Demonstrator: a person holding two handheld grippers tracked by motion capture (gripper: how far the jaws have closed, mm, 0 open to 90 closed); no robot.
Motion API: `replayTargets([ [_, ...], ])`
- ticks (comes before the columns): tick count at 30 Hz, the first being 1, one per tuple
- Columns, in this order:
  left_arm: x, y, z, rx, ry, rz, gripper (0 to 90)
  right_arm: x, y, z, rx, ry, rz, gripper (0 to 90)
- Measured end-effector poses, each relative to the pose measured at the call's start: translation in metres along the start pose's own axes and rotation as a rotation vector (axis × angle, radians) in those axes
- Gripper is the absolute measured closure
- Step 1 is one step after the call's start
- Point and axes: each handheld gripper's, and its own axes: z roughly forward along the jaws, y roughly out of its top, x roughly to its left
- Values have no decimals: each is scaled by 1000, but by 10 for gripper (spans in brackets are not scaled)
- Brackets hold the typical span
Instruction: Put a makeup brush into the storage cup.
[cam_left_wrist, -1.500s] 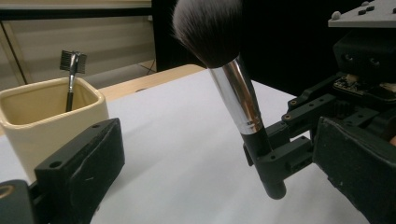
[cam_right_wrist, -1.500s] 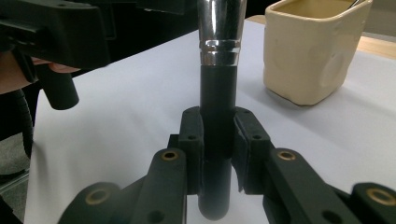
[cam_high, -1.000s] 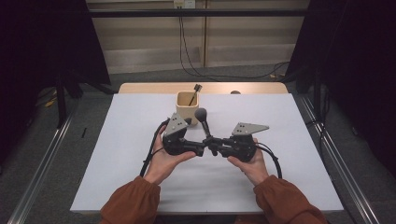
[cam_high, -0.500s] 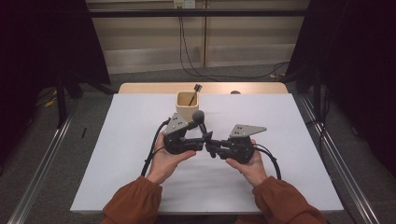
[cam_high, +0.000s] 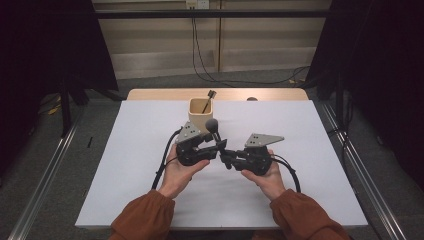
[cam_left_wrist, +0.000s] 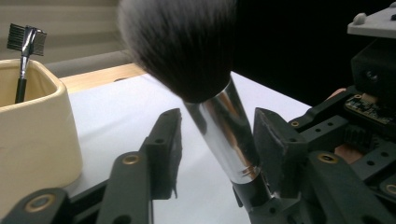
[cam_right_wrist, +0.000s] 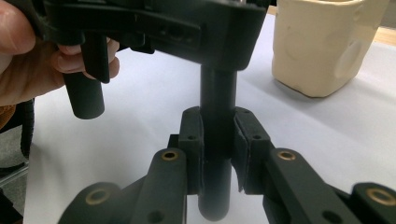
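A makeup brush (cam_high: 212, 124) with a dark fluffy head and silver ferrule (cam_left_wrist: 224, 130) stands upright over the middle of the table. My right gripper (cam_high: 226, 159) is shut on its black handle (cam_right_wrist: 217, 84), both pads pressing. My left gripper (cam_high: 216, 142) reaches around the ferrule higher up. Its jaws have just been closing. In the left gripper view the right-hand jaw touches the ferrule, while a gap remains at the other jaw. A cream cup (cam_high: 202, 111) stands just behind, with a small comb brush (cam_high: 209, 97) in it.
A white sheet (cam_high: 125, 165) covers the table, with a wooden strip (cam_high: 150, 94) along its far edge. A small dark object (cam_high: 251, 99) lies on that strip. Cables trail from both grippers toward the person. Metal rails run along the floor at both sides.
The left gripper's jaws have narrowed around the brush's ferrule. Both hands and the brush have stayed where they were.
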Motion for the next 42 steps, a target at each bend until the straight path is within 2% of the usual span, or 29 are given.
replayTargets([
  [3,-1,0,-1,-1,-3,15,621,0,-1,1,1,2,3,757],
  [6,-3,0,-1,-14,-6,20,633,1,-1,2,-4,4,8,757],
  [11,-1,0,-1,-21,-25,-6,651,2,-1,2,-10,-9,-3,757],
  [18,-2,0,0,-26,-44,-13,671,1,0,2,-12,-19,-1,754],
  [26,-5,0,0,-25,-73,0,710,0,-1,2,-10,-13,13,739],
  [28,-5,0,-1,-22,-56,4,712,-1,0,2,-11,-13,20,725],
  [32,-2,0,-2,-27,-48,-10,713,-4,-1,1,5,-19,34,644],
  [42,-3,1,-3,-27,-49,3,713,-4,0,0,-3,-14,35,406],
])
